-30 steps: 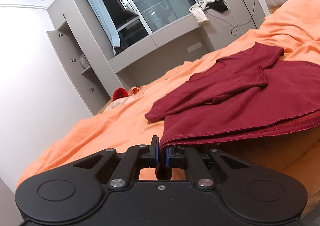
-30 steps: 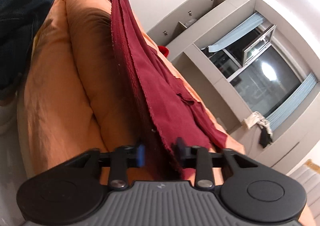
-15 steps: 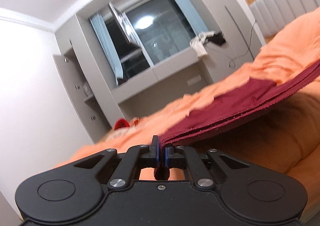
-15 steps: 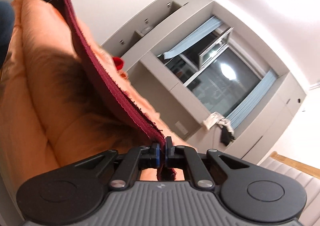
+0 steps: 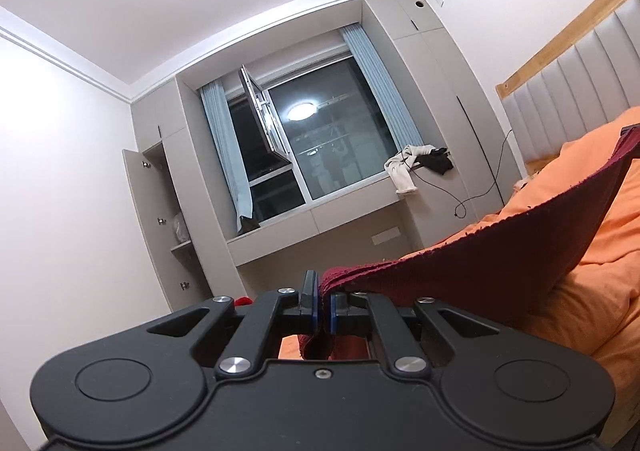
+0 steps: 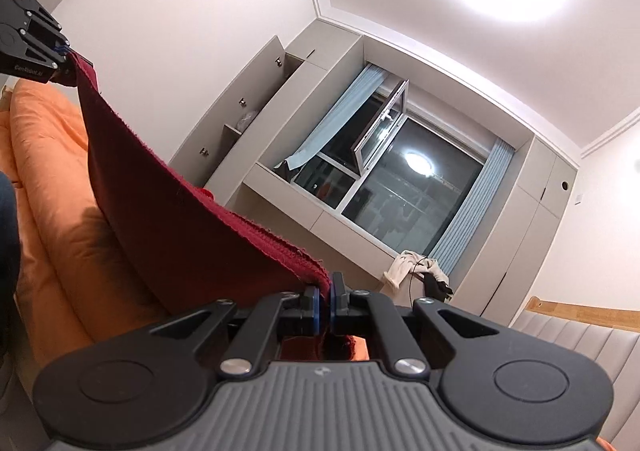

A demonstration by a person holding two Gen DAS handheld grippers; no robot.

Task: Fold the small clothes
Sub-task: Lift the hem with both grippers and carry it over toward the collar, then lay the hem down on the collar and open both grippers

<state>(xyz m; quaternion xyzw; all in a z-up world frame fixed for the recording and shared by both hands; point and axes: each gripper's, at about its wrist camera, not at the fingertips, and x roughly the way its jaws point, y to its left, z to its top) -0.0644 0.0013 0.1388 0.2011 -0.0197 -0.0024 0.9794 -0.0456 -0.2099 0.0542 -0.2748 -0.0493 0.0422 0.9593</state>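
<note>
A dark red garment [image 5: 500, 267] hangs stretched in the air between my two grippers, above the orange bedspread [image 5: 600, 251]. My left gripper [image 5: 323, 307] is shut on one end of its edge. My right gripper [image 6: 324, 305] is shut on the other end; the garment [image 6: 180, 227] runs from it up to the left gripper [image 6: 60, 51] at the top left of the right wrist view. The lower part of the garment is hidden behind the gripper bodies.
The orange bed [image 6: 48, 235] lies below the cloth. A padded headboard [image 5: 580, 83] stands at the right. A window ledge [image 5: 320, 211] with loose clothes [image 5: 404, 167] and an open cabinet [image 5: 160, 219] are across the room.
Both grippers have risen and tilted up, lifting the red garment's edge off the bed. The right gripper, open a second ago, has closed on the cloth.
</note>
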